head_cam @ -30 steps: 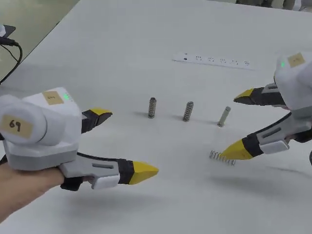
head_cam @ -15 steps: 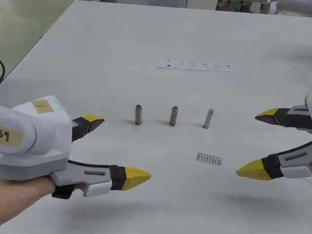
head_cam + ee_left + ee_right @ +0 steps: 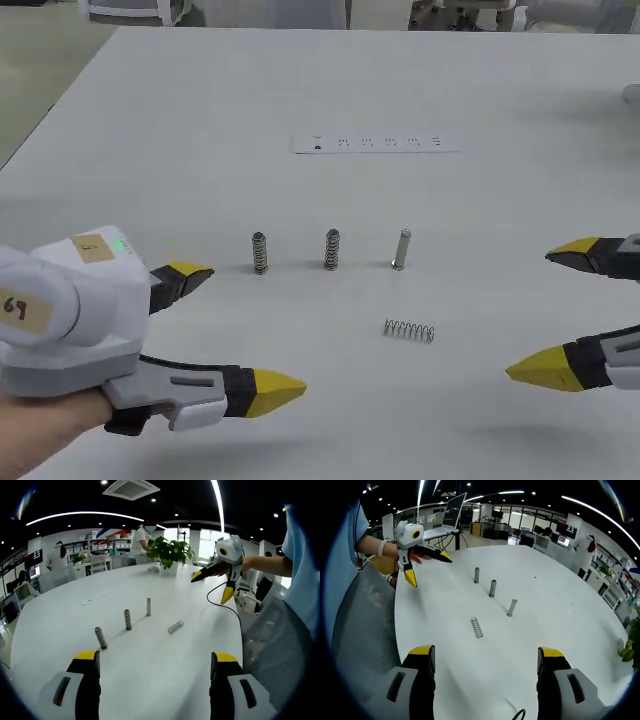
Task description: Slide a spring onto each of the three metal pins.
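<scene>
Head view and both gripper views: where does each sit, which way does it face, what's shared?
Head view: on the headset, facing forward and down at the table; left gripper, right gripper, a hand show.
Left gripper view: on the left gripper, facing along its open fingers across the table; right gripper, an arm show.
Right gripper view: on the right gripper, facing the table from the other side; its fingers, the left gripper show.
All share: bare pin, loose spring.
</scene>
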A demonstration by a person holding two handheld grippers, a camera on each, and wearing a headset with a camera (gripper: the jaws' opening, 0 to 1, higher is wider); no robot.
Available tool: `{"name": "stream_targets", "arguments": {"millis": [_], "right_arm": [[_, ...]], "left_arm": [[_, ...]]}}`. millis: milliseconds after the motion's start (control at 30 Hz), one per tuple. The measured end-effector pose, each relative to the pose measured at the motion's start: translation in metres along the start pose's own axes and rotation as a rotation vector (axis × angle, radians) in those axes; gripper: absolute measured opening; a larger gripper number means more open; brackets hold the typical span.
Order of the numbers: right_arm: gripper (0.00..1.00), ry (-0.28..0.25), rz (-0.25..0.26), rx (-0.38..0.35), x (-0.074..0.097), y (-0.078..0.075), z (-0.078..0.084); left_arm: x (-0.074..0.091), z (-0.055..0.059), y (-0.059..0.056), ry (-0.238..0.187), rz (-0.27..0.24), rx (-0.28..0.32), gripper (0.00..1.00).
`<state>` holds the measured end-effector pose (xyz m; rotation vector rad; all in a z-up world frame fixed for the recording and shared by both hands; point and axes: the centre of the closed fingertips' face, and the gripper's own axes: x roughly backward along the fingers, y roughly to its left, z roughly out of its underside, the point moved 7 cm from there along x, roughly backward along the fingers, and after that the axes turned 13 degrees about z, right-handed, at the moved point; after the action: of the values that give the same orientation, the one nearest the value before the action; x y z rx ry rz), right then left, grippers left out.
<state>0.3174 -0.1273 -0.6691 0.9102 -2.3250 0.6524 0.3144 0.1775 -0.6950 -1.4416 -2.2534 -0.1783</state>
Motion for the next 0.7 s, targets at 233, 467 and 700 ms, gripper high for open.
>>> {"name": "stream_targets", "arguments": {"millis": [233, 467, 700], "right_arm": [[0.82, -0.008, 0.026, -0.029, 0.008, -0.002, 0.005], [0.81, -0.006, 0.035, -0.052, 0.015, 0.004, 0.013], [0.79, -0.006, 0.044, -0.067, 0.022, 0.008, 0.016]], "left_arm": [[-0.028, -0.004, 0.004, 0.048, 0.08, -0.051, 0.85], [-0.058, -0.01, 0.008, 0.067, 0.14, -0.087, 0.8], [-0.088, -0.007, 0.009, 0.107, 0.202, -0.115, 0.75]]}}
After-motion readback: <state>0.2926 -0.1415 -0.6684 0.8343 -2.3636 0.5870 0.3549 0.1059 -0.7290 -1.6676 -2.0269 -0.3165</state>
